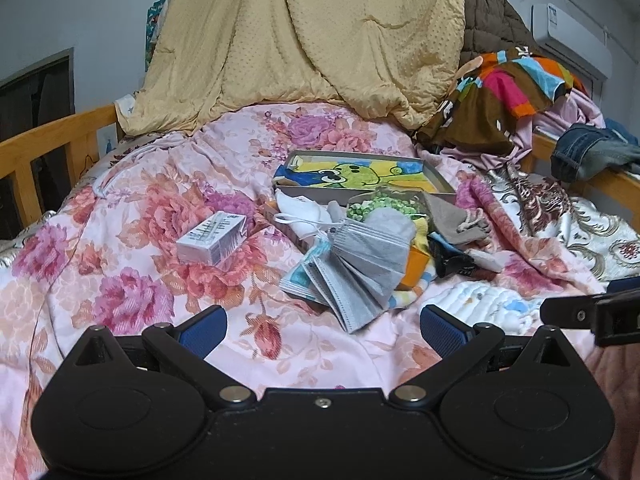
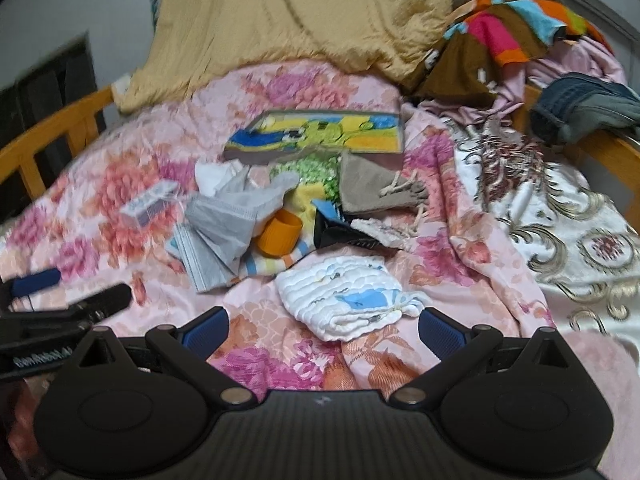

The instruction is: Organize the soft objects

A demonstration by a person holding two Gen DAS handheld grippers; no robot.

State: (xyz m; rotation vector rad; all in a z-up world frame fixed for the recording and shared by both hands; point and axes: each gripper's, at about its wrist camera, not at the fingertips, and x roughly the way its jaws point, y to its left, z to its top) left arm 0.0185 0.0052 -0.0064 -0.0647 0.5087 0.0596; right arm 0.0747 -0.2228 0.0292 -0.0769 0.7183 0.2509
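Both claws sit wide apart and empty: my left gripper (image 1: 323, 326) hovers over the floral quilt (image 1: 132, 248) short of the grey masks (image 1: 360, 268), and my right gripper (image 2: 323, 326) hangs just short of the white cloth (image 2: 344, 300), which lies between its fingers without touching them.

I see a bed with a wooden rail (image 1: 44, 148) on the left and another on the right with jeans (image 1: 588, 152) draped over it. A yellow blanket (image 1: 304, 36) hangs at the head, a striped cloth (image 1: 516, 76) heaped beside it, and grey walls behind. The soft things cluster mid-bed: masks fanned out, a white mask (image 1: 300, 210) behind them, a green-dotted cloth (image 1: 384, 204), a grey pouch (image 2: 368, 188) with a cord, and a tray (image 1: 436, 172) holding a cartoon towel (image 1: 360, 174). A small box (image 1: 212, 240) lies apart to the left. An orange cup (image 2: 280, 234) lies tipped among the cloths.

The right view is blurred, so print on the box is unreadable to me. A dark item (image 2: 340, 232) by the cup I cannot identify. The left gripper's fingers show at the right view's left edge, cut off.
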